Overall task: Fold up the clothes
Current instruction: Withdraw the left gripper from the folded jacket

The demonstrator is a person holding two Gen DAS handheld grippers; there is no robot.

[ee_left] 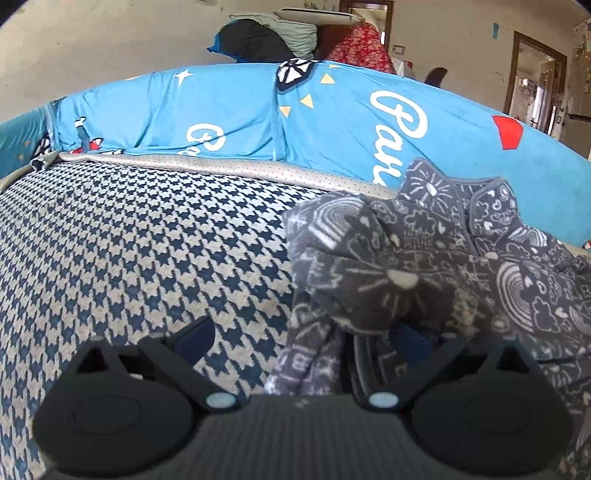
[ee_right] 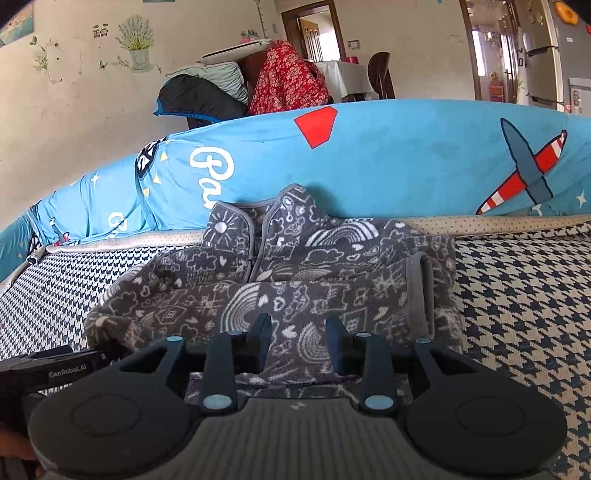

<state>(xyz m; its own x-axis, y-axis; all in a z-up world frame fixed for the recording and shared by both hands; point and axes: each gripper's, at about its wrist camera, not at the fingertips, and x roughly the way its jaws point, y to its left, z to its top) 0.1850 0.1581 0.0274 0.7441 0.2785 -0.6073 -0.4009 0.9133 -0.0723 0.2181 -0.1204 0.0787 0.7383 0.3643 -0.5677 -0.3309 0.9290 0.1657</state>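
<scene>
- The room behind has pale, marked walls with plant stickers (ee_right: pixel 138 44), open wooden doorways (ee_right: pixel 314 33) and a grey fridge (ee_right: pixel 543 62) at the far right.
- A blue printed cover (ee_right: pixel 406 158) with white lettering, a red patch and a striped aeroplane runs across both views as a raised back edge, closing off the far side of the work area.
- Above it, bedding (ee_right: pixel 207 86) and a red floral cloth (ee_right: pixel 288 79) are heaped over dark furniture, near a chair (ee_right: pixel 380 74).
- The working surface is a houndstooth mat (ee_left: pixel 129 258) in dark blue and cream, edged at the back by a dotted grey band (ee_left: pixel 221 166); in the left wrist view it lies bare and wide to the left of the garment, and in the right wrist view a bare stretch lies to the right.
- The grey doodle-print garment (ee_right: pixel 295 266) lies bunched on the mat against the blue cover, its collar standing up and a cuffed sleeve (ee_right: pixel 421 291) laid across the front.
- The left gripper (ee_left: pixel 301 336) is spread wide; the garment's bunched edge drapes over its right finger, while the left finger sits over bare mat.
- The right gripper (ee_right: pixel 299 343) is partly closed, both fingers pressing a fold of the garment's near edge between them.
</scene>
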